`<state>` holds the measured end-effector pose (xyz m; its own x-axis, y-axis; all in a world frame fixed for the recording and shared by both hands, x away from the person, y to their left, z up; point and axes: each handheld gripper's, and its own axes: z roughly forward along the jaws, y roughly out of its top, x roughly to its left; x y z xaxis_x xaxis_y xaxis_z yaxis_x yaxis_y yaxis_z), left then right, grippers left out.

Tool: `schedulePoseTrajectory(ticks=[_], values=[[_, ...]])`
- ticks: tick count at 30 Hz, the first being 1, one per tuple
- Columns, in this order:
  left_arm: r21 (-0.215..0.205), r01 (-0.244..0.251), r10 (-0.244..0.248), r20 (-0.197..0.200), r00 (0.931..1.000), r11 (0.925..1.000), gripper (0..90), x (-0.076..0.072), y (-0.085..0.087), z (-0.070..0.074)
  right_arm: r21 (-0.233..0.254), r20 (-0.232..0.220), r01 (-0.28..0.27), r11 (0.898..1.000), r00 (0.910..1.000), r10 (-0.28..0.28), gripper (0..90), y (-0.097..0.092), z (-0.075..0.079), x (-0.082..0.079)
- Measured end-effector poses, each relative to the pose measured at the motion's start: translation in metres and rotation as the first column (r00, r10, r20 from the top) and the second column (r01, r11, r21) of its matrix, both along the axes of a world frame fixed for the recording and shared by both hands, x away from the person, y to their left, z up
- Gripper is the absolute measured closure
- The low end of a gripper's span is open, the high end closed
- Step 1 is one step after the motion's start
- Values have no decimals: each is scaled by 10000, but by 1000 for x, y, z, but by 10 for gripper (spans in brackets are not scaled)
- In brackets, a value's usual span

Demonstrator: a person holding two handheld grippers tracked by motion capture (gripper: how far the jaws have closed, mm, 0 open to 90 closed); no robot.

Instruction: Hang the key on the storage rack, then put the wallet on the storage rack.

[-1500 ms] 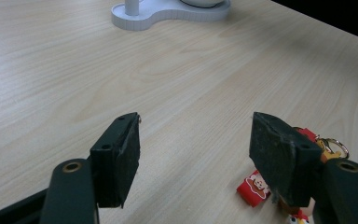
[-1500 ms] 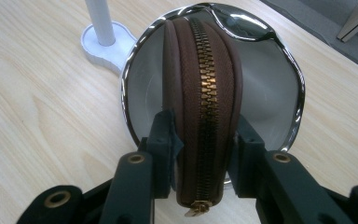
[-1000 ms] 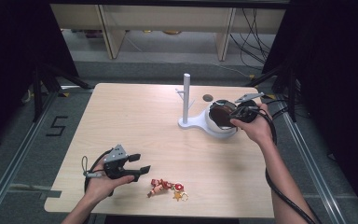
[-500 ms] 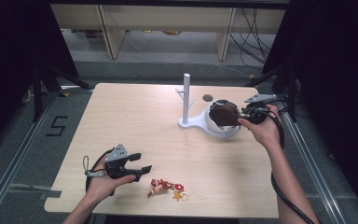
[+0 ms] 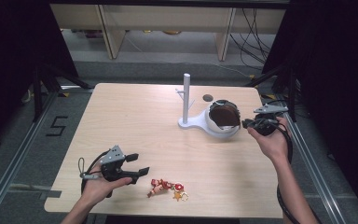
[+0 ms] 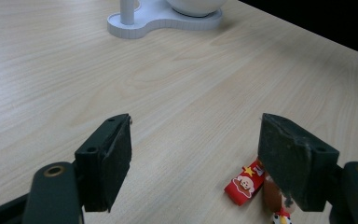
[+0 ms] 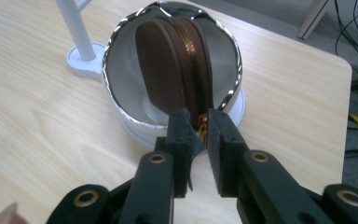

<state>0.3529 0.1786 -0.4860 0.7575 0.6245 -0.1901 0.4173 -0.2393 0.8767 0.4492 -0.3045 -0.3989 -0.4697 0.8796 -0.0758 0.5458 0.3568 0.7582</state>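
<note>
Tongs on the right [image 7: 198, 135] have just closed, pinching the zipper end of a brown pouch [image 7: 172, 70] standing in the white bowl [image 7: 121, 70]. Left tongs [image 6: 196, 158] have been widening, holding nothing, above the worktop [image 6: 168, 70] beside a red keychain [image 6: 244, 184].

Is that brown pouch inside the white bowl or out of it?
Inside: the brown pouch stands on edge within the white bowl, its zipper end poking over the rim.

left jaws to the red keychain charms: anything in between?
Nothing visible. The left gripper has open jaws, with bare table between them and the red keychain charms, which lie just beside the jaw tips.
</note>
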Motion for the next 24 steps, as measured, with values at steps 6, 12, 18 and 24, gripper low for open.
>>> schedulePoseTrajectory(ticks=[6,12,18,24], values=[[84,76,-76,18,10000,9999,258,-2,1,4,548,-464,452,9975,9980,-427,797,2,-8,-15],[177,203,-205,99,9997,9996,260,-8,1,4,422,-439,215,9989,9988,-197,730,5,-17,-18],[478,344,-344,-5,9994,9983,281,-7,-3,5,558,-1123,601,9966,9922,-535,700,8,-27,-22],[938,960,-974,105,9952,9910,304,-10,-13,16,525,-1551,575,9970,9867,-488,681,9,-36,-26]])
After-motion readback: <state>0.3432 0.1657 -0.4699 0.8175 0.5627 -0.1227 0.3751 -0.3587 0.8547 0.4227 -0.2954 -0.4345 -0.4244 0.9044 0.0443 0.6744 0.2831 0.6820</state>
